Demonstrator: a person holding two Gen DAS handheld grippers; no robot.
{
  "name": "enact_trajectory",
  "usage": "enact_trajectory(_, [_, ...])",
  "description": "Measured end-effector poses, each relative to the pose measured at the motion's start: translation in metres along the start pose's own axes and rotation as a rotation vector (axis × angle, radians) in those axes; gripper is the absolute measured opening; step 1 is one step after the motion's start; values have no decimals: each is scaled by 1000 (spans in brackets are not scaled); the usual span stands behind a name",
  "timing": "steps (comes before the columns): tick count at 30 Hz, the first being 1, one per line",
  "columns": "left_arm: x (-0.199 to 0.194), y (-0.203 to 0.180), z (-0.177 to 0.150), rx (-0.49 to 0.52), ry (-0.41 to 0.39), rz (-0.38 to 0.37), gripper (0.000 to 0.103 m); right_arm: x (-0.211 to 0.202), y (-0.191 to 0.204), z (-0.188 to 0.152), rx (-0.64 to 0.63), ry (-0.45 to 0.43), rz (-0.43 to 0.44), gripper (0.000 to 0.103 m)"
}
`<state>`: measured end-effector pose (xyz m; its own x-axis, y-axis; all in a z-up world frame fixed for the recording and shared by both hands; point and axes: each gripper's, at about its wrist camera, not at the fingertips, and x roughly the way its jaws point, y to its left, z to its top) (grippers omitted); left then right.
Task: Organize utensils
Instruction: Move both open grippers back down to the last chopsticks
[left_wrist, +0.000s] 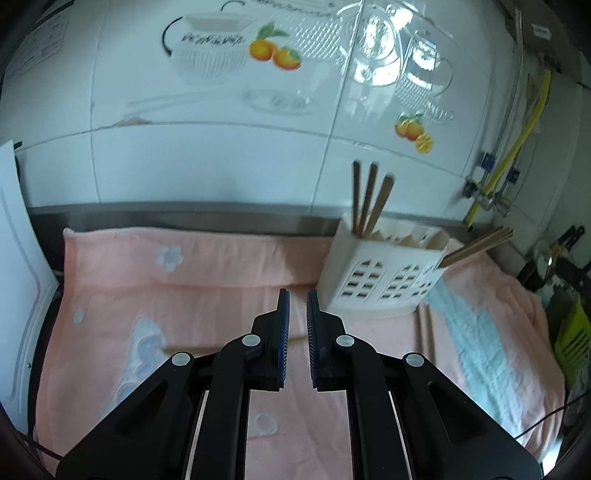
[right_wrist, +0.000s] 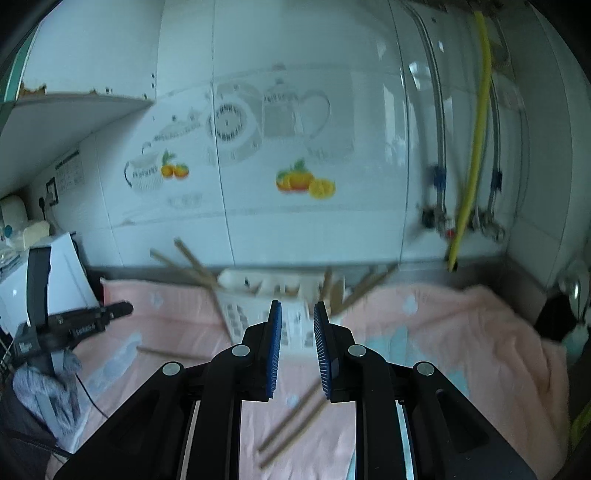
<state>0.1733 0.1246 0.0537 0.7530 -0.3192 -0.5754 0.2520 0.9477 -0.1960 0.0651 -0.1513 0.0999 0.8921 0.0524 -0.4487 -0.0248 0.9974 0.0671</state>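
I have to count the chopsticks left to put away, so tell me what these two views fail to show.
- Left wrist view: the loose chopstick on the pink towel runs behind the left gripper; its far end is hidden.
- Left wrist view: the white holder walls hide the lower ends of its chopsticks.
- Right wrist view: motion blur smears the holder; its chopsticks cannot be counted.
- Right wrist view: the right gripper covers part of the chopstick pair.

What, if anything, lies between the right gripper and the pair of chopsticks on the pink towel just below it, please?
Nothing visible does. The right gripper has only bare pink towel between it and the two loose chopsticks beneath it. The white holder stands farther back, beyond them.
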Motion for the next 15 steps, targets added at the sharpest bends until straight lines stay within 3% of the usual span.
enact_trajectory(5, [8, 16, -14, 12, 54, 25, 9, 16, -8, -31, 51, 83, -8, 18])
enact_trajectory(9, [18, 22, -27, 35, 97, 40, 24, 30, -12, -54, 88, 158, -6, 18])
enact_trajectory(15, [39, 14, -45, 86, 167, 41, 25, 58, -14, -90, 142, 296, 1, 18])
